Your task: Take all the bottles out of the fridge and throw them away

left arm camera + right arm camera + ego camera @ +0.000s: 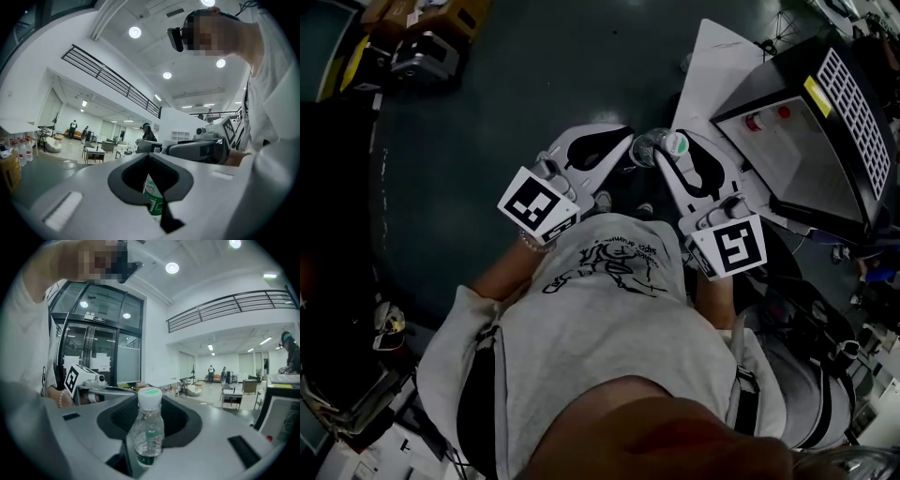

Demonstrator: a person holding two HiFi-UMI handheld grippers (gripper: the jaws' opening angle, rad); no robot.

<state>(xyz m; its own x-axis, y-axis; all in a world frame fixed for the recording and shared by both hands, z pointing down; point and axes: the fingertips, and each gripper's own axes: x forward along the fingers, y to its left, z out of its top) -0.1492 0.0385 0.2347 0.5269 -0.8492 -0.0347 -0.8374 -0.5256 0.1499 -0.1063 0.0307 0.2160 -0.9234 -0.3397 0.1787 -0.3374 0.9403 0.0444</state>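
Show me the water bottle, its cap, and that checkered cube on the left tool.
bottle [148, 432]: right gripper view, on its clear body between the jaws.
cap [150, 400]: right gripper view, on its white side.
left marker cube [538, 204]: head view, on its patterned top face.

A clear plastic bottle carries a white cap spotted green and a green label. The pale grey left gripper and right gripper have black jaw linings, and their marker cubes show black-and-white squares. A grey T-shirt bears black line art above the dark blue-grey floor.
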